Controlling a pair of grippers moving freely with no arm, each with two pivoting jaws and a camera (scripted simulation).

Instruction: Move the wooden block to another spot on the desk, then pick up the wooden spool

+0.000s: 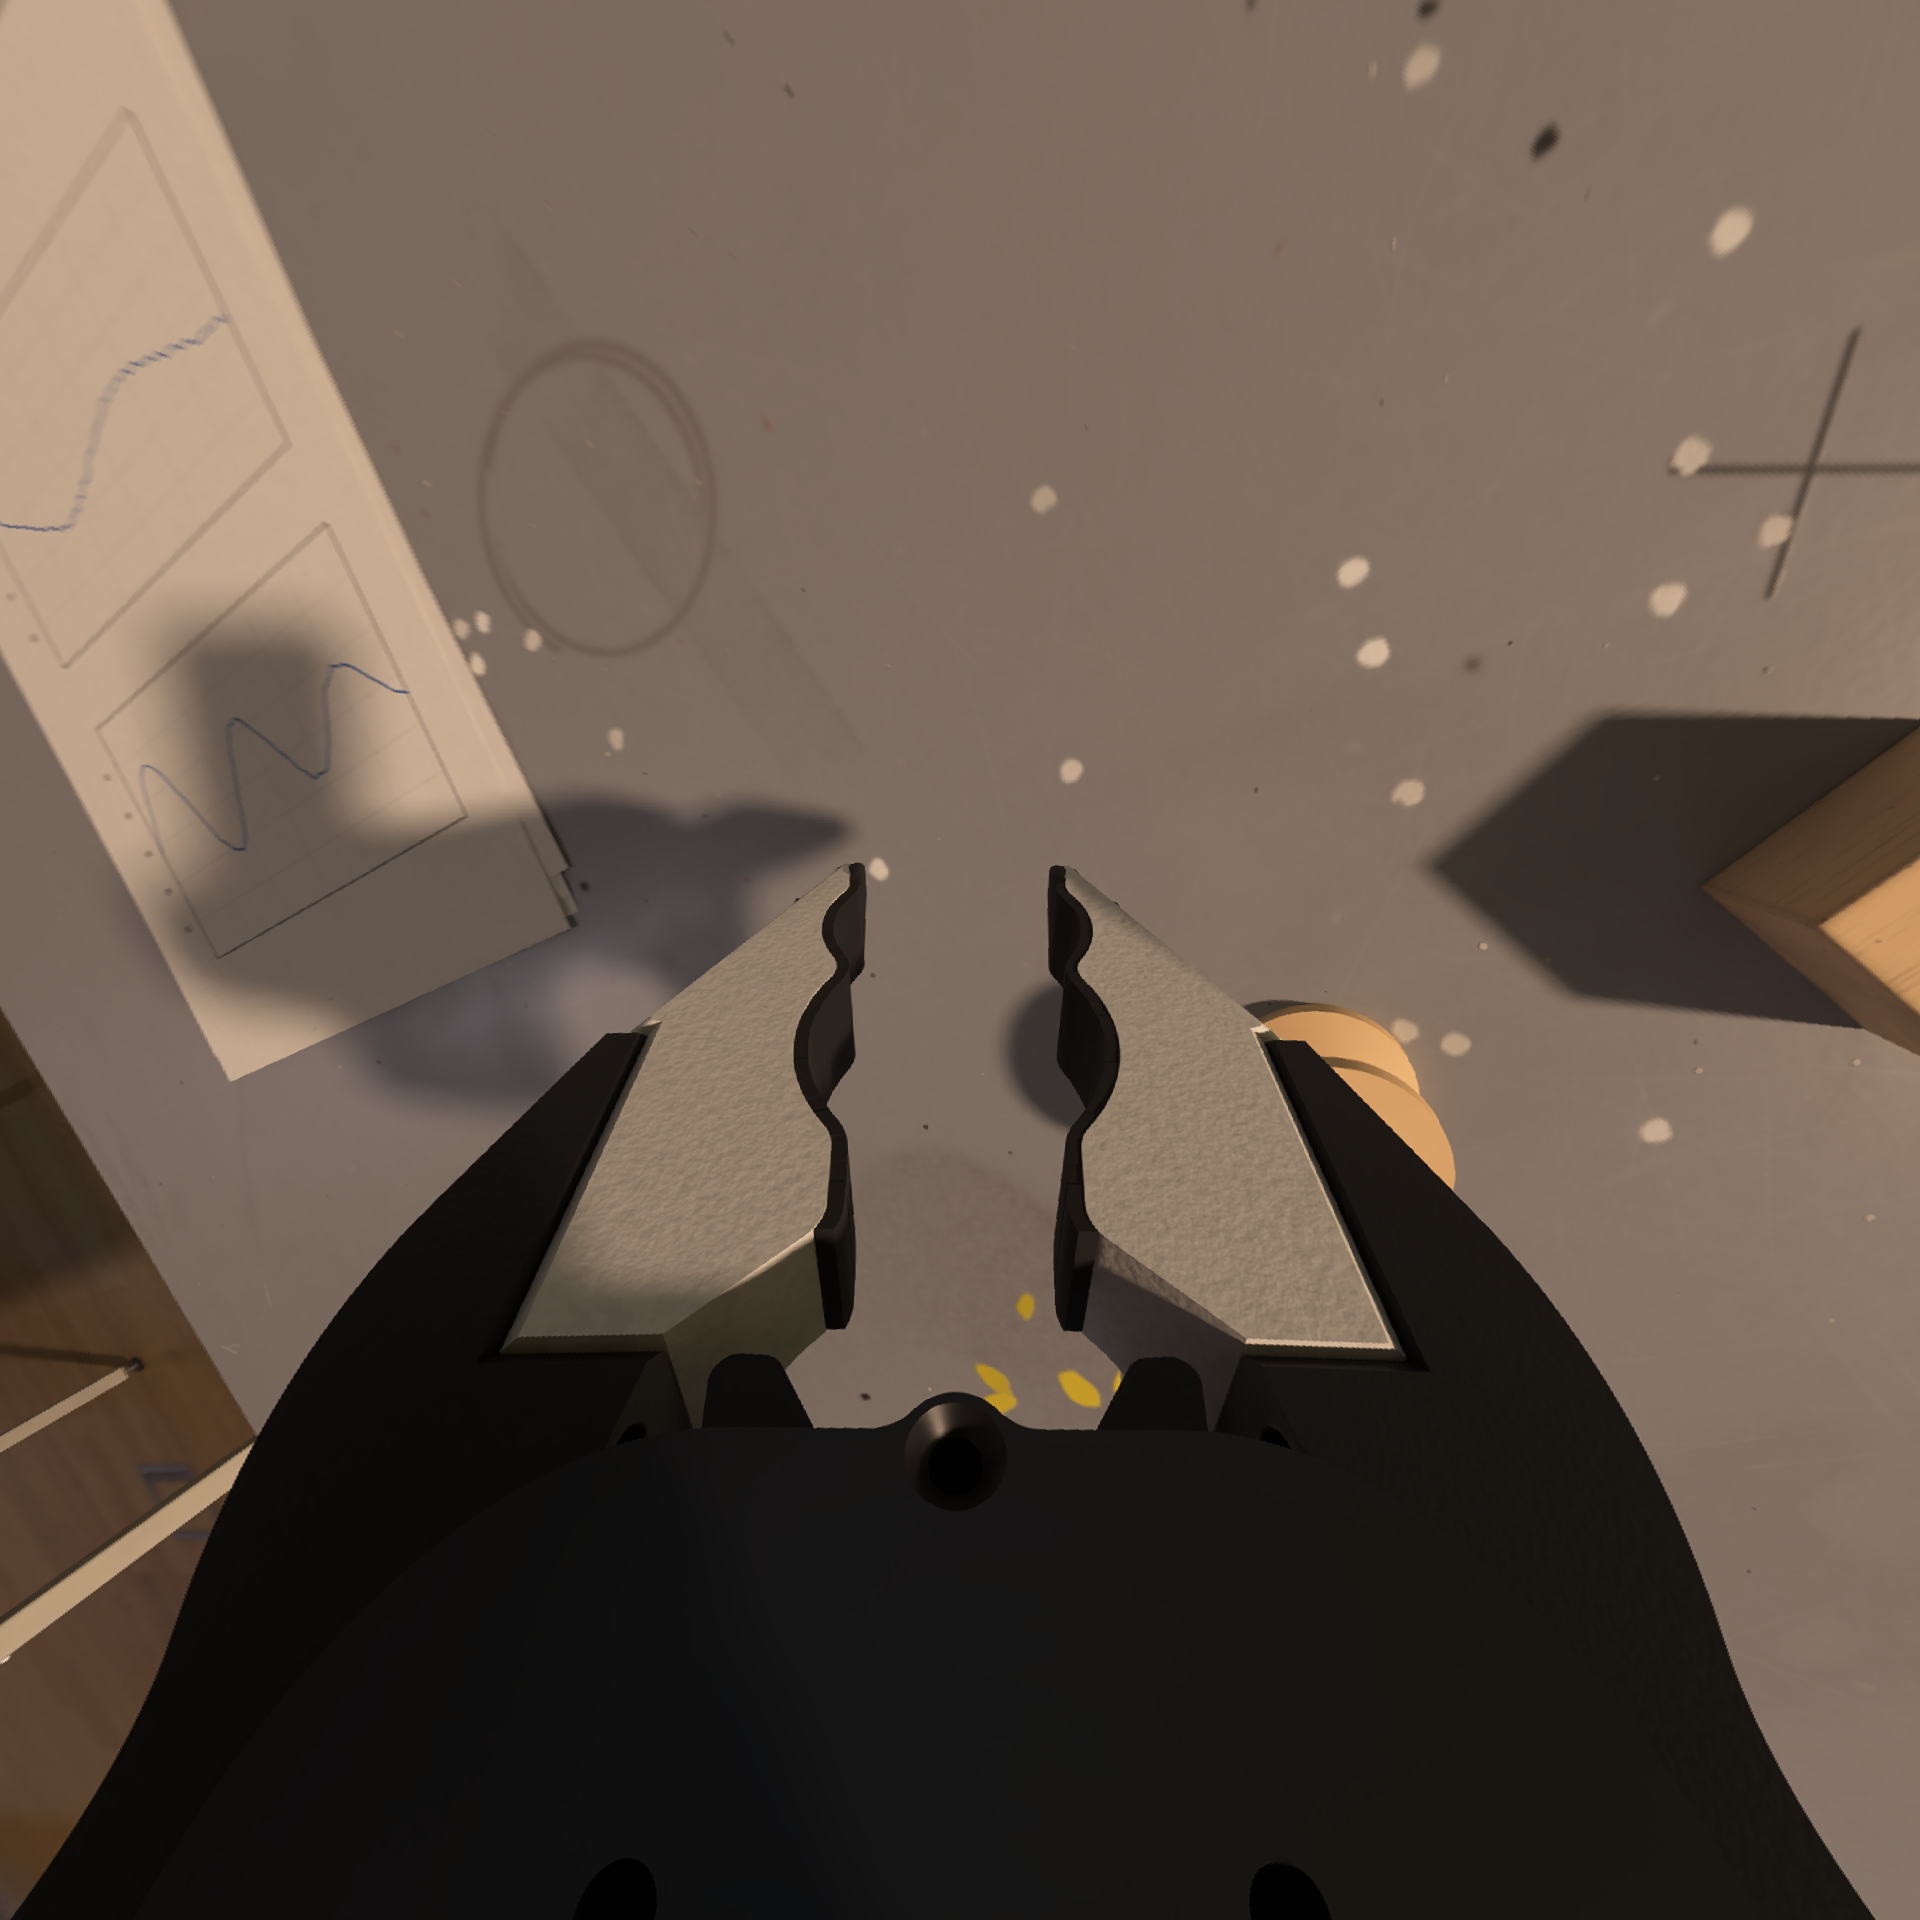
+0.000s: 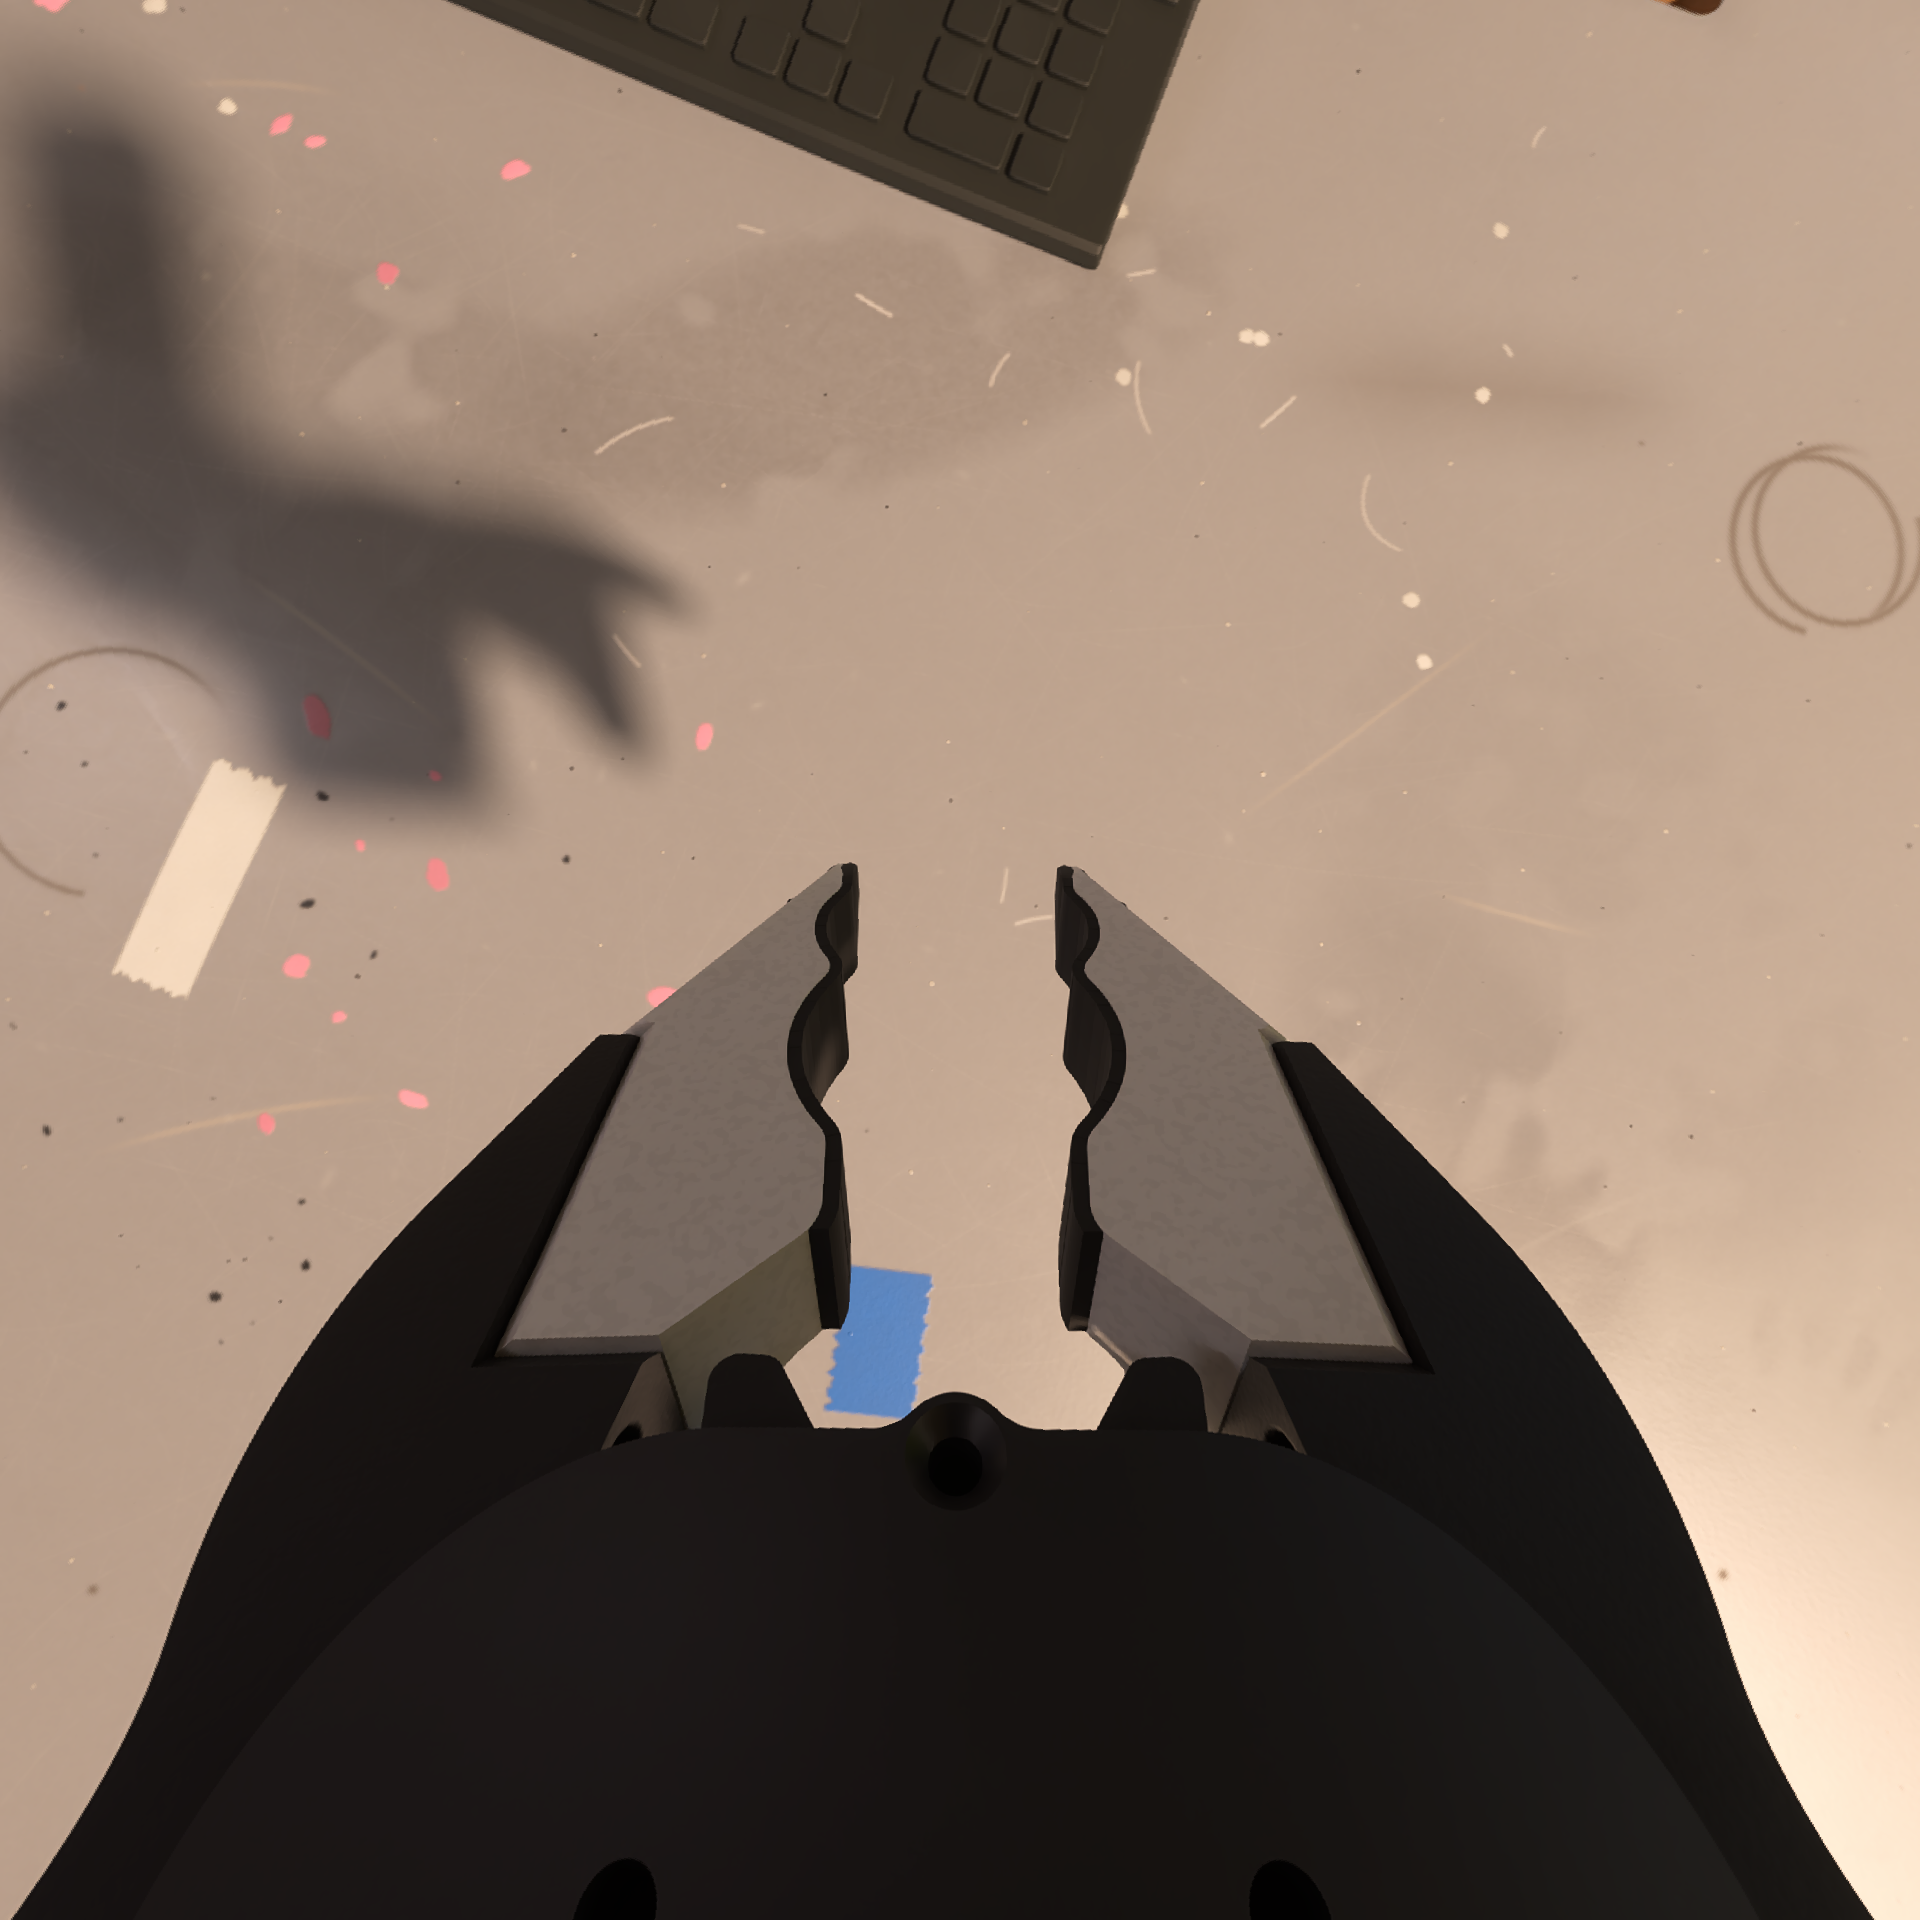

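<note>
In the left wrist view, the wooden block (image 1: 1844,914) lies on the grey desk at the right edge, partly cut off. The wooden spool (image 1: 1361,1070) stands just right of my left gripper's right finger, which hides part of it. My left gripper (image 1: 956,883) is open and empty, above the desk, with the spool outside its fingers. In the right wrist view, my right gripper (image 2: 956,883) is open and empty above bare desk. Neither the block nor the spool shows in that view.
A stack of white paper sheets with graphs (image 1: 208,540) lies at the left, near the desk's edge (image 1: 135,1195). A dark keyboard (image 2: 914,94) lies at the far top of the right wrist view. Beige tape (image 2: 203,878) and blue tape (image 2: 878,1340) are stuck flat on the desk.
</note>
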